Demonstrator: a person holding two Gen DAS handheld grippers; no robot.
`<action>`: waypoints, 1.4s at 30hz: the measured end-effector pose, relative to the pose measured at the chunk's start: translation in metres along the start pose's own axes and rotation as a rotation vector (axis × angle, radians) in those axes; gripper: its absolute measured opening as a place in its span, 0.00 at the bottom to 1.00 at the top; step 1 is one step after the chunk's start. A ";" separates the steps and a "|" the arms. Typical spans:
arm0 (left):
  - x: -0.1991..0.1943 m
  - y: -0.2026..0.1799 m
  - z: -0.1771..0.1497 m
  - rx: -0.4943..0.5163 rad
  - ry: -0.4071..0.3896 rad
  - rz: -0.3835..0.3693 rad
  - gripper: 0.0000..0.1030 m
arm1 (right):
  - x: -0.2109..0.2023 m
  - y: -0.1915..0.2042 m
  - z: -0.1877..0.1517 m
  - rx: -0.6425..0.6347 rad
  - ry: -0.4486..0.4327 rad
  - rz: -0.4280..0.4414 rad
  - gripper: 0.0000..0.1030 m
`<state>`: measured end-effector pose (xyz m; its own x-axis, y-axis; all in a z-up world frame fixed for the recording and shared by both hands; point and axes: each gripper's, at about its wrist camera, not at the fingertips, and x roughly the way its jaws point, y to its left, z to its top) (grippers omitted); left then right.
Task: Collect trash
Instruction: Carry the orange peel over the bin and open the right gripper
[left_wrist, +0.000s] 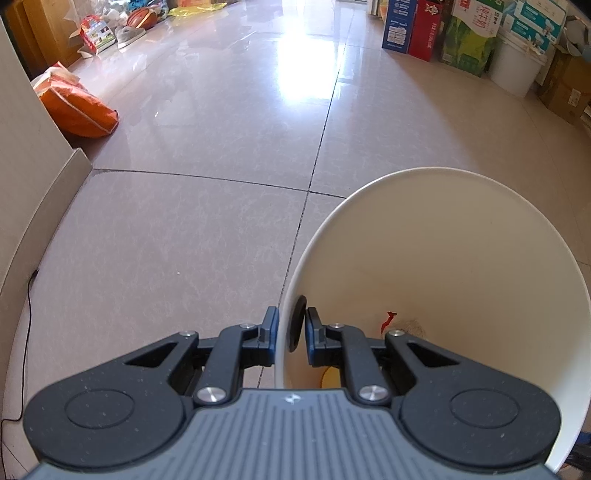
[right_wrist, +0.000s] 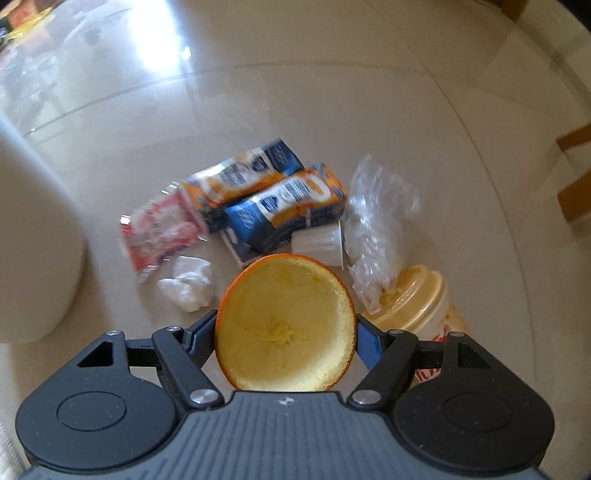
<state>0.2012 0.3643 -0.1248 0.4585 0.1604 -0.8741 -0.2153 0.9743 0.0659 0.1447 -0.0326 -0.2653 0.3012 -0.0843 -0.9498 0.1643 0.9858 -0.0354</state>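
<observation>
My left gripper (left_wrist: 291, 326) is shut on the rim of a white bin (left_wrist: 443, 266), one finger outside the wall and one inside. A bit of red and yellow trash lies at the bin's bottom. In the right wrist view my right gripper (right_wrist: 285, 328) is shut on a hollow orange peel half (right_wrist: 284, 325), its pale inside facing the camera. On the floor beyond it lie two blue-orange cartons (right_wrist: 273, 199), a red-white wrapper (right_wrist: 159, 232), crumpled tissue (right_wrist: 188, 284), a small white ribbed cup (right_wrist: 321, 242), a clear plastic bag (right_wrist: 373, 229) and a cream-lidded cup (right_wrist: 417, 299). The white bin (right_wrist: 33, 251) stands at left.
Glossy tiled floor (left_wrist: 203, 147) stretches ahead. An orange bag (left_wrist: 77, 107), shoes and a basketball lie along the left wall. Boxes (left_wrist: 417, 29) and a white bucket (left_wrist: 517, 66) line the right side. A black cable (left_wrist: 26, 332) runs along the left skirting.
</observation>
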 end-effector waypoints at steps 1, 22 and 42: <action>0.000 -0.001 0.000 0.005 -0.002 0.001 0.13 | -0.009 0.000 0.003 -0.010 -0.005 0.012 0.76; -0.002 -0.002 0.000 -0.005 -0.009 0.001 0.13 | -0.220 0.149 0.082 -0.467 -0.247 0.378 0.77; -0.003 -0.003 -0.001 0.000 -0.010 0.003 0.13 | -0.228 0.165 0.082 -0.479 -0.311 0.425 0.97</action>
<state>0.1996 0.3606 -0.1225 0.4667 0.1650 -0.8689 -0.2171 0.9738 0.0683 0.1807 0.1377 -0.0292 0.5136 0.3544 -0.7814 -0.4359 0.8922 0.1181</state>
